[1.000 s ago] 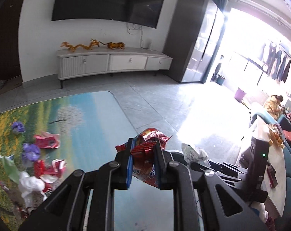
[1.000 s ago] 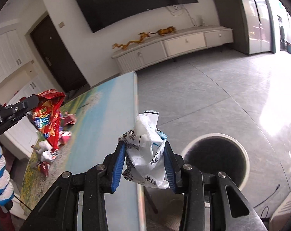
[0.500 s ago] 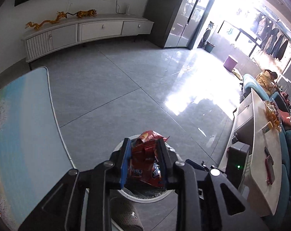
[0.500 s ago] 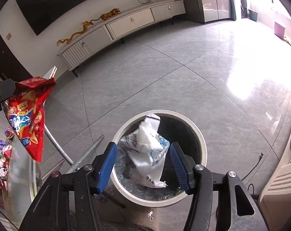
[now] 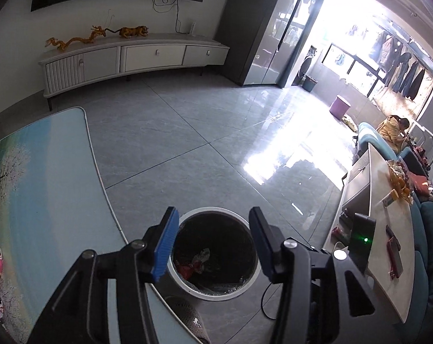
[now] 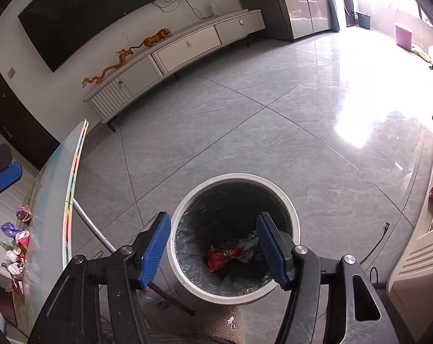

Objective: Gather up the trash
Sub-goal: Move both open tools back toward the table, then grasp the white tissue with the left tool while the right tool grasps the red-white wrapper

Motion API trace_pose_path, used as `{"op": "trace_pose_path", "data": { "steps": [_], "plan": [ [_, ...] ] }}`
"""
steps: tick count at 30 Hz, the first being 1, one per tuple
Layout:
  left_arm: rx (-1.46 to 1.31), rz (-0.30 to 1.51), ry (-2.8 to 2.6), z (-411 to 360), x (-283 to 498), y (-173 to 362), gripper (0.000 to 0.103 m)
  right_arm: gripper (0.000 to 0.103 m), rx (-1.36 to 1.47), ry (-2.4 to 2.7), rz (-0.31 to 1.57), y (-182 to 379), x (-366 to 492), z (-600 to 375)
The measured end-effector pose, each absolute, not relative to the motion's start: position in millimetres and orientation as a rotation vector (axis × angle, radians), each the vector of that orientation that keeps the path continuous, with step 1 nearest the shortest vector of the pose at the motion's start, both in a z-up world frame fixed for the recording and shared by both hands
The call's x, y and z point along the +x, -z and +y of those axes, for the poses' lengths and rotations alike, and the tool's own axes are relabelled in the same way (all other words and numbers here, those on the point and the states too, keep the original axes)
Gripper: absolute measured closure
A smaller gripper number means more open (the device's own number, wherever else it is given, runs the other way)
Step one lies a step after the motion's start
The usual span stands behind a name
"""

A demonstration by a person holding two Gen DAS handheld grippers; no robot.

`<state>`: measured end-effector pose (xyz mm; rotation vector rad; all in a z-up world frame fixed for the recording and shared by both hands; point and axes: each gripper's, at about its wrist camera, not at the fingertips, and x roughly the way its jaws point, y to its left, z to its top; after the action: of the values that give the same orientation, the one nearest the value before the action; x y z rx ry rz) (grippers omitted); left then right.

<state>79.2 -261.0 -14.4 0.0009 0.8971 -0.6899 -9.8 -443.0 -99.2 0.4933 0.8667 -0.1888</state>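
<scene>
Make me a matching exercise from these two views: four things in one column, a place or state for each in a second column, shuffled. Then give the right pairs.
Things
1. red snack wrapper
2. left gripper
3. leftover wrappers
4. trash bin

Places or states
A. lying on the table
B. standing on the floor beside the table
C. open, holding nothing, above the bin
D. lying at the bottom of the bin

Pairs: 1-D, 2-C, 3-A, 4-B
</scene>
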Motion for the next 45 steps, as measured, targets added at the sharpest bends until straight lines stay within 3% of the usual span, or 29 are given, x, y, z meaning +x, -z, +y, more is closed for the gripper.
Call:
{"op": "trace_pose_path", "data": {
  "steps": [16,28,45],
  "plan": [
    [-0.098,0.747,0.477,-45.6,35.3,-34.4,0.055,0.043,0.37,-0.084,0.745,2.5,-4.1,-311.5],
    [-0.212,0.76,0.186,110.6,39.3,-4.2,0.055,0.046,0.292,-0.358,0.842,6.1,47.2,-191.1],
    [-0.128,0.837,0.27,100.9,76.3,50.1,0.054,0.048,0.288,-0.513,1.039,66.2,121.2,-111.9]
  ]
}}
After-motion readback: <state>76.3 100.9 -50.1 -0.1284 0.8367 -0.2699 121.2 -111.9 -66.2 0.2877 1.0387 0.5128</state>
